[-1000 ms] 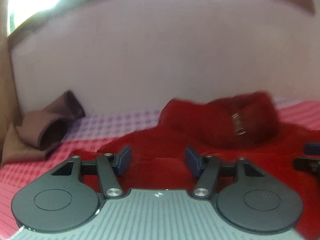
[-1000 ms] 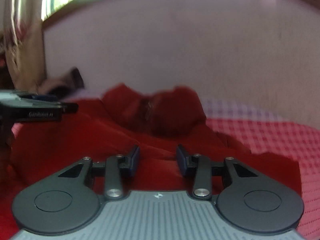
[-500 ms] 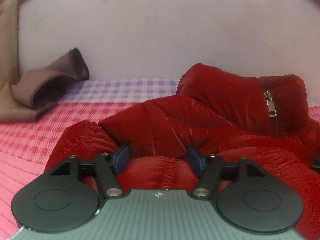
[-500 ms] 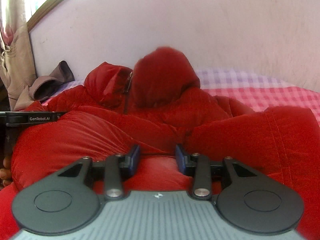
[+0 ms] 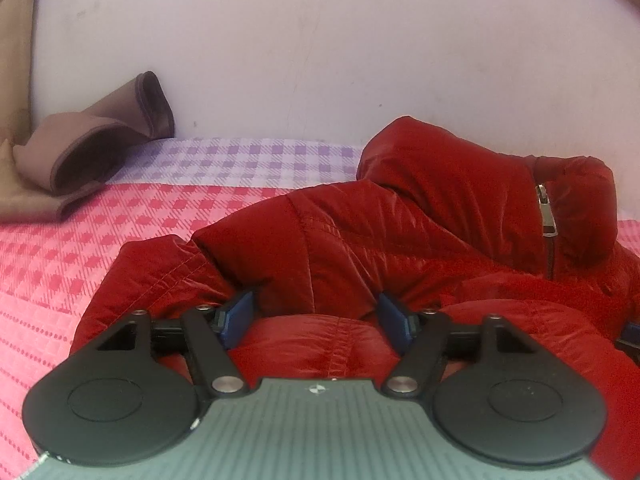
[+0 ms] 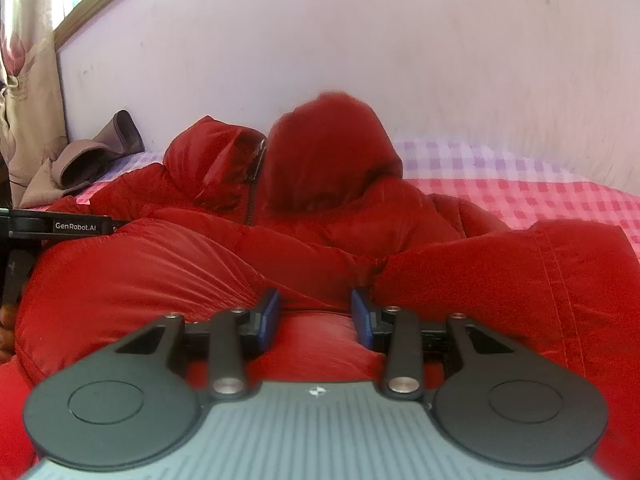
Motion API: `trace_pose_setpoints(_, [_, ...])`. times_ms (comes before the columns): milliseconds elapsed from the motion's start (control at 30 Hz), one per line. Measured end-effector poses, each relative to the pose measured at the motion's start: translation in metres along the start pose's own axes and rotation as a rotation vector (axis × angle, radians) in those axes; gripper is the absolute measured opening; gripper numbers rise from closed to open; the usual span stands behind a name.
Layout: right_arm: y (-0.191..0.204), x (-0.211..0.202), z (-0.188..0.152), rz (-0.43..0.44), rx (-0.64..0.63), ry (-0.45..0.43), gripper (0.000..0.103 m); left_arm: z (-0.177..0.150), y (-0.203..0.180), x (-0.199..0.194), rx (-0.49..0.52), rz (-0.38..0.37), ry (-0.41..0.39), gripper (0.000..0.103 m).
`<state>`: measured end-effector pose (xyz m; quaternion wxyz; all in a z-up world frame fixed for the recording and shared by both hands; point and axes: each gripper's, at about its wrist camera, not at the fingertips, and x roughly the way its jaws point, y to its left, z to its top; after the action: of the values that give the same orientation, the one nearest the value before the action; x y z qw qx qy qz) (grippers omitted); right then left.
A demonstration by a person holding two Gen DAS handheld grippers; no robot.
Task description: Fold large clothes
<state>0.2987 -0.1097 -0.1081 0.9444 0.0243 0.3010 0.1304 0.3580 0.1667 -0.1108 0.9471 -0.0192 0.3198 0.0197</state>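
We see the red puffer jacket bunched on the pink checked bedspread, its hood raised against the pale wall. The right gripper sits low over the jacket; a fold of red fabric bulges between its blue pads, and whether they press it we cannot tell. The left gripper enters at the left edge. A brown garment lies by the curtain.
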Motion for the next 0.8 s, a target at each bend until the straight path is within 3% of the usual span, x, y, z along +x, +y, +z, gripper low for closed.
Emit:
trace_pose_setpoints(433, [0.0017, -0.0058, -0.0002, -0.013, 0.0, -0.027, 0.042, -0.0014, -0.0034, -0.0027, 0.016, 0.026, -0.011, 0.072])
trace_pose_setpoints(600, [0.0069, -0.0072, -0.0003, -0.061, -0.026, -0.034, 0.053, -0.0021, -0.0021, -0.0036, 0.021, 0.024, -0.012, 0.073])
trace_pose_setpoints(800, [0.0047, -0.0026, 0.0017, -0.058, -0.021, -0.01, 0.056, -0.0017, -0.0026, -0.0027, 0.027, 0.029, -0.007, 0.074])
